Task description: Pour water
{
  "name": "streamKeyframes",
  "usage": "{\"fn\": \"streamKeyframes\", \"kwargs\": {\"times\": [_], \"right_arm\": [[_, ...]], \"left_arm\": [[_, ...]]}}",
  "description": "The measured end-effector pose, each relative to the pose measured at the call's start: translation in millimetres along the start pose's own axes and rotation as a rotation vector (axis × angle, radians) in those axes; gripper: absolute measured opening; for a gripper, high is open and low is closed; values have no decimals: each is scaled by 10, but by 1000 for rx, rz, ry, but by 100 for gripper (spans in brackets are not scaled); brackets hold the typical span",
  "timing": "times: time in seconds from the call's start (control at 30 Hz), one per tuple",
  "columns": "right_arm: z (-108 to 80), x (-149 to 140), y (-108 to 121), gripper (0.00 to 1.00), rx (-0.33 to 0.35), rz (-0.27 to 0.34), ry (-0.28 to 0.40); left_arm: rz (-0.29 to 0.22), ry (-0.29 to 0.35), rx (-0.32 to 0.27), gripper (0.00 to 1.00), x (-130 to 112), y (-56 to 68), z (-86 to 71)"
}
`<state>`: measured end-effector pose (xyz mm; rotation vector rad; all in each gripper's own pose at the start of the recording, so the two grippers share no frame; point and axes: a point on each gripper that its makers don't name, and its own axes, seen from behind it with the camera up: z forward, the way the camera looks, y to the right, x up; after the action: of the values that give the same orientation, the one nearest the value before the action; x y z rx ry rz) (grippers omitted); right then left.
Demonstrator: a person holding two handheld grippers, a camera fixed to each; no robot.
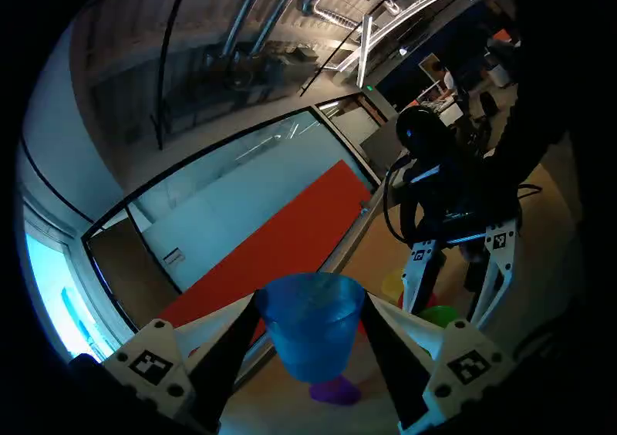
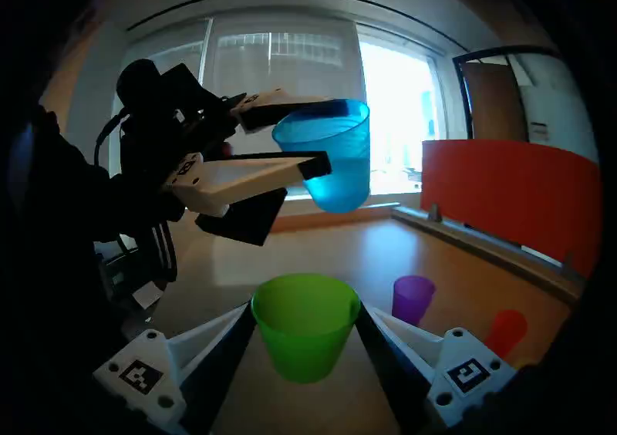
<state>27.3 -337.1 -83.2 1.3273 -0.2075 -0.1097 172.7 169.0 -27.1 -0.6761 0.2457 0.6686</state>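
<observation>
Right gripper view: translucent blue plastic cup (image 2: 333, 161) clenched in left claw (image 2: 330, 136), high ahead of right claw (image 2: 306, 311).
Green plastic cup (image 2: 306, 346) clamped in the latter; likely light, thin, crushable, best squeezed gently mid-wall.

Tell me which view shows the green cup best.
The right gripper view. The green cup sits front and centre between the fingers of the right gripper, with its rim and wall in full sight. The left gripper view catches a green sliver of it, low between that gripper's far-off fingers, past the blue cup.
</observation>
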Motion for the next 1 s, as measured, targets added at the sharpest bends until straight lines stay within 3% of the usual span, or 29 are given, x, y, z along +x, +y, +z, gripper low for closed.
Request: {"fn": "streamKeyframes", "kwargs": {"times": [1.0], "right_arm": [[53, 112, 19, 93, 2, -13, 18]], "left_arm": [[117, -8, -2, 88, 33, 14, -18]]}}
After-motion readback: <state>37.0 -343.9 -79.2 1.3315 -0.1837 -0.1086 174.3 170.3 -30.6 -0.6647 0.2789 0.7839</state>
